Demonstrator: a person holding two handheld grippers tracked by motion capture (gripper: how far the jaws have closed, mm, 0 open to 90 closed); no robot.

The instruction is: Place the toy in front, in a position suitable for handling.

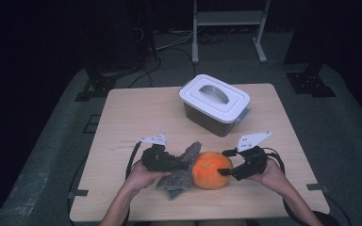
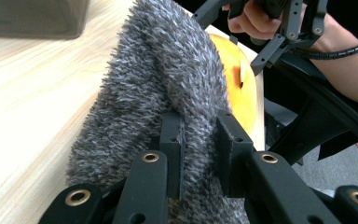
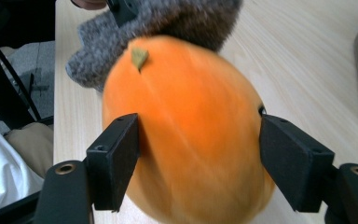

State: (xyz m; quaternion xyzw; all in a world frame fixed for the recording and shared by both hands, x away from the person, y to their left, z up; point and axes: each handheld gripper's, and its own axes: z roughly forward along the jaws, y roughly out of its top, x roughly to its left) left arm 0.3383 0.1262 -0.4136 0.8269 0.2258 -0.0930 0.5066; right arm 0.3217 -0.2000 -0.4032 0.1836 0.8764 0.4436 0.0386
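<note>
With the left claw (image 1: 181, 162) clenched on the grey cloth (image 1: 181, 172) and the right claw (image 3: 198, 154) released astride the orange (image 1: 211, 169) at lower centre of the bench (image 1: 136, 117), steady the fruit first, then rub gently with the cloth.

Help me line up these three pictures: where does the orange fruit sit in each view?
High view: the fruit lies low on the table, centre, between both tongs.
Left gripper view: upper right, a slice of it behind the grey cloth.
Right gripper view: centre, large, between the black jaws.
Shared landmark: the grey cloth, touching the fruit on the left tongs' side in every view.
</note>
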